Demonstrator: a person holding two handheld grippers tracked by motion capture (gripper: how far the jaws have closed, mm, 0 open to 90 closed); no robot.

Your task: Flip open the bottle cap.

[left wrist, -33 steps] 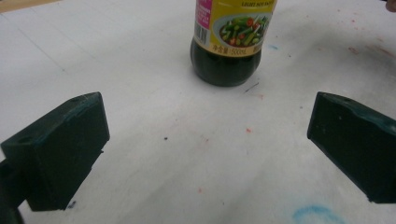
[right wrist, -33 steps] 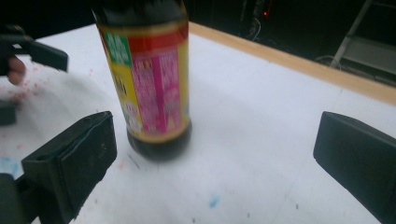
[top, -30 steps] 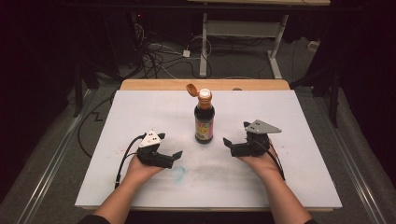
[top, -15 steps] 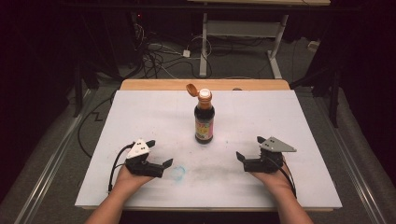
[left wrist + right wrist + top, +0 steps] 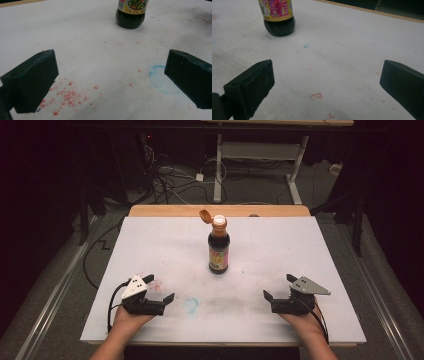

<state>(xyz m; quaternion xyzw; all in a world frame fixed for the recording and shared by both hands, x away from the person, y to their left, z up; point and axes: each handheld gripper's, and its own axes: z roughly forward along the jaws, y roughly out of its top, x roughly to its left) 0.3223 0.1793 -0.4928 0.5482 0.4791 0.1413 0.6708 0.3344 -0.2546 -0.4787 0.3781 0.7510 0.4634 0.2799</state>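
light: bright on white desk (image 5: 150, 245), dark room around | shadows: soft, weak | glare: none | focus: near fingers (image 5: 32, 80) slightly blurred, high view grainy

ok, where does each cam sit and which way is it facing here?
High view: fixed above the person's side, looking forward and down on the table; shows both forearms, the left gripper and the right gripper.
Left gripper view: rides the left gripper, low over the table, aimed at the bottle; its two black jaws stand wide apart.
Right gripper view: rides the right gripper, low, looking toward the bottle from the other side; its jaws stand wide apart.
Shared: all three views show the bottle on the stained white table.
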